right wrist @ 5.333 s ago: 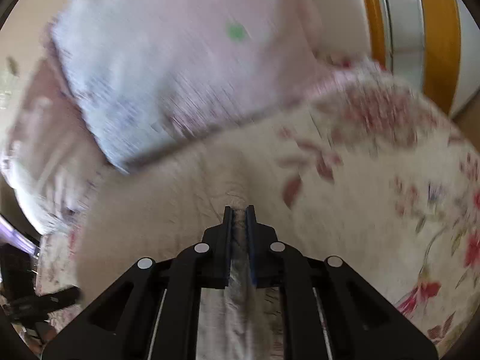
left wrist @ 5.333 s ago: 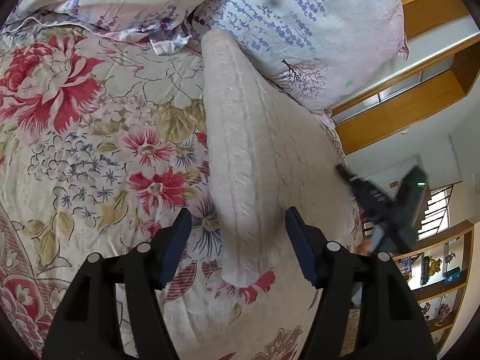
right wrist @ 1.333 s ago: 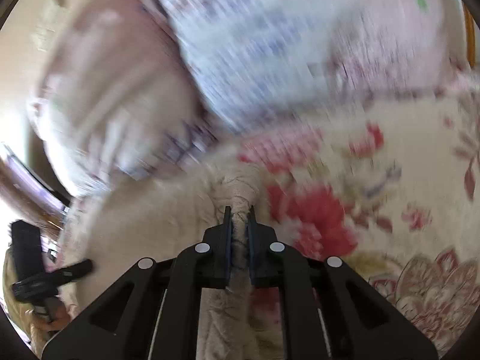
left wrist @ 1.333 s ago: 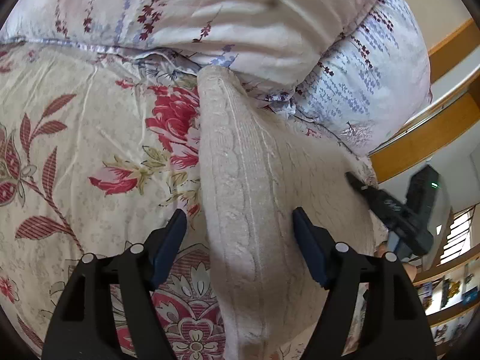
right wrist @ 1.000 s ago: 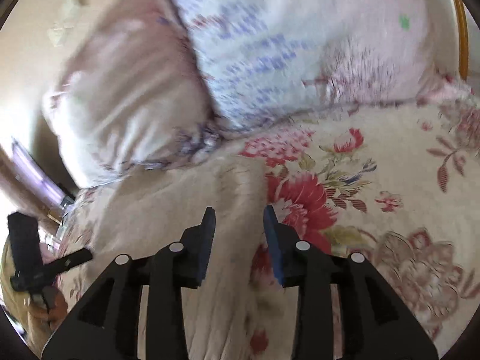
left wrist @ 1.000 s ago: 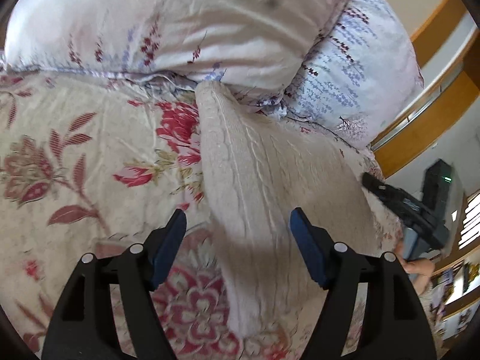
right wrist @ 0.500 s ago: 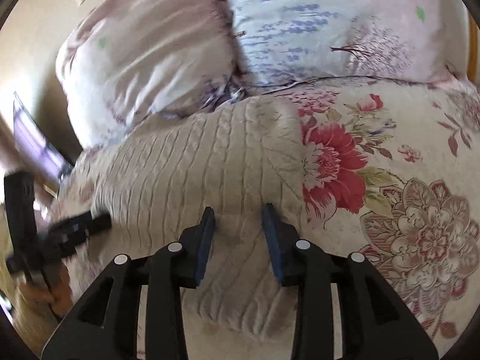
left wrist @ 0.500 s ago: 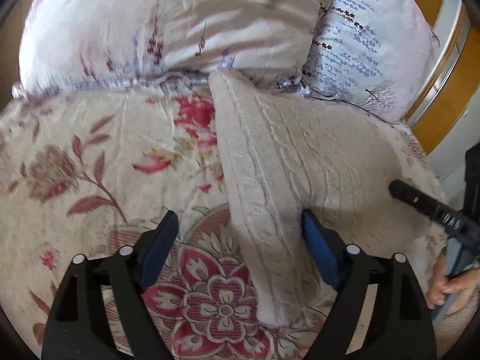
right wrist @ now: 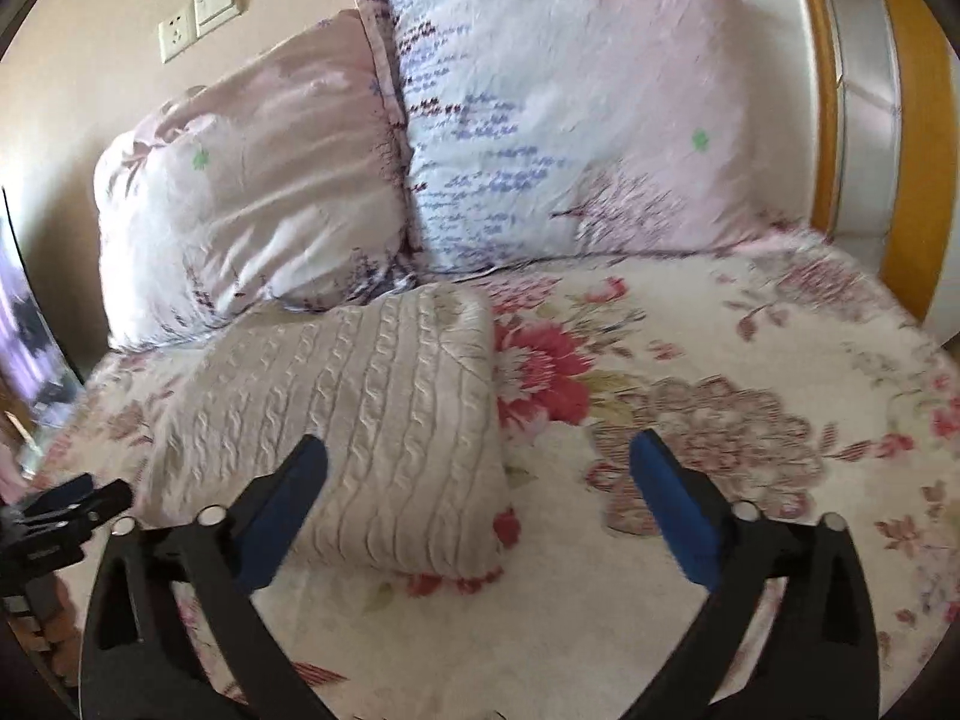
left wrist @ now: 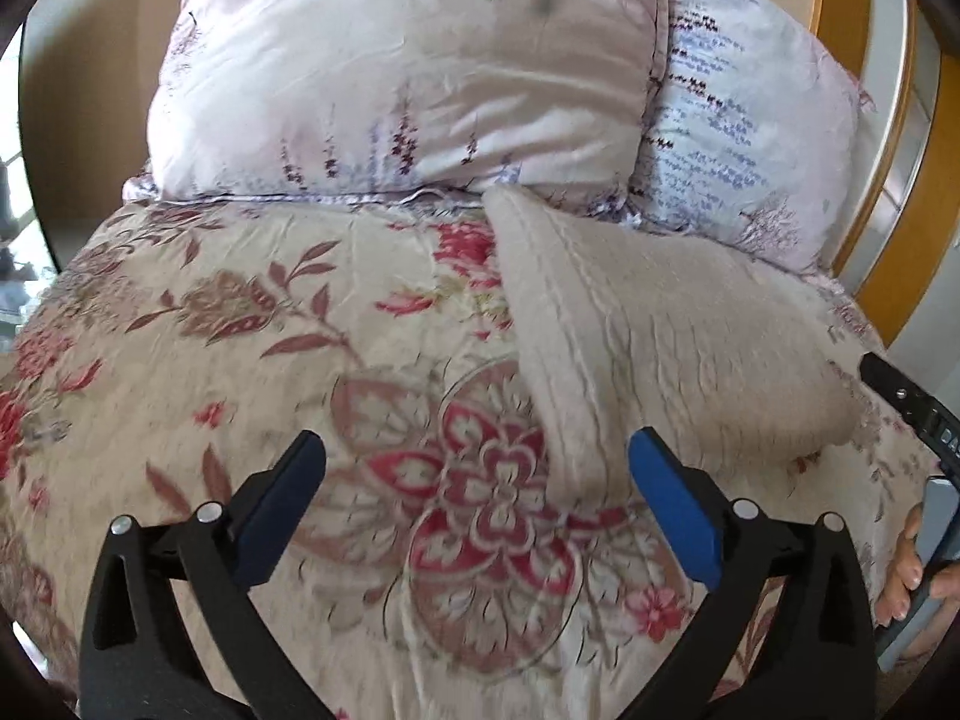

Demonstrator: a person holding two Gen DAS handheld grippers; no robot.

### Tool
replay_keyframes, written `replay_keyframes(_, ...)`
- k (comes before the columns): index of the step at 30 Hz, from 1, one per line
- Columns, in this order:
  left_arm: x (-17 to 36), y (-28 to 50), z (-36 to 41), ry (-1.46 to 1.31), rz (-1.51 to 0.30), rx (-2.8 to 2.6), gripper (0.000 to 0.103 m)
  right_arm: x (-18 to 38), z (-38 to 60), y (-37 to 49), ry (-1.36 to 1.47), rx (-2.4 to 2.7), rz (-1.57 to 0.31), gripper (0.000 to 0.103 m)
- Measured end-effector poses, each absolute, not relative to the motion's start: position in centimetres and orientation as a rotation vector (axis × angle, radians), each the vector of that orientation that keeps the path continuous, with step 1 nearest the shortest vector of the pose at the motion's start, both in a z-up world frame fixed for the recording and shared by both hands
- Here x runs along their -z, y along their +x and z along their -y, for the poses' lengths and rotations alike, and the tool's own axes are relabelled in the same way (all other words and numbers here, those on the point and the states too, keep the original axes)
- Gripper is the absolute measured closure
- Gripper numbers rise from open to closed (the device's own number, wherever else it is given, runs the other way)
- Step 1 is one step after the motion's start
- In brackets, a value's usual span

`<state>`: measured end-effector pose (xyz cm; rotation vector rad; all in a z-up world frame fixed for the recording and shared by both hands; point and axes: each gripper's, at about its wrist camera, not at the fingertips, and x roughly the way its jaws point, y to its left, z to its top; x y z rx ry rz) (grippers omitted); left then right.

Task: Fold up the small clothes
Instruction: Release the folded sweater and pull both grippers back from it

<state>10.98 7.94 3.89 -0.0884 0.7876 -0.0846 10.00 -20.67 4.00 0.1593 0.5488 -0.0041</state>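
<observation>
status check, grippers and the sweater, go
Left gripper open, empty. Right gripper open, empty. Knit sweater folded, lying on the floral bedspread, top edge against the pillows. Nothing in the way.

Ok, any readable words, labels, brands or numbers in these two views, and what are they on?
White print on the black gripper body at the right edge of the left wrist view: cut off and too small to read.
Wall socket and switch plate: no lettering visible.
Cream knit sweater, pillows, floral bedspread: patterns only, no text.
</observation>
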Motion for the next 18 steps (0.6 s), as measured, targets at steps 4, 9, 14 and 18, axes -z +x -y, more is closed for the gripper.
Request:
replay_keyframes(4, -3.3, 10.4, -6.5, -0.02, -0.824, 0.061, 0.002, -3.5, 19.3, 9.4, 0.082, 0.037, -0.584, 0.001)
replay_keyframes(9, -2.5, 10.3, -4.9, 0.027, -0.872, 0.074, 0.002, -2.1, 18.7, 9.8, 0.117, -0.061, -0.681, 0.001)
replay_keyframes(14, -1.7, 10.4, -3.6, 0.073, -0.91, 0.072, 0.002, -1.2, 18.2, 9.8, 0.125, -0.066, -0.732, 0.001)
replay_keyframes(18, -1.0, 10.9, -3.1, 0.076, -0.949, 0.08, 0.002, -0.5, 17.4, 9.8, 0.096, -0.072, -0.772, 0.001)
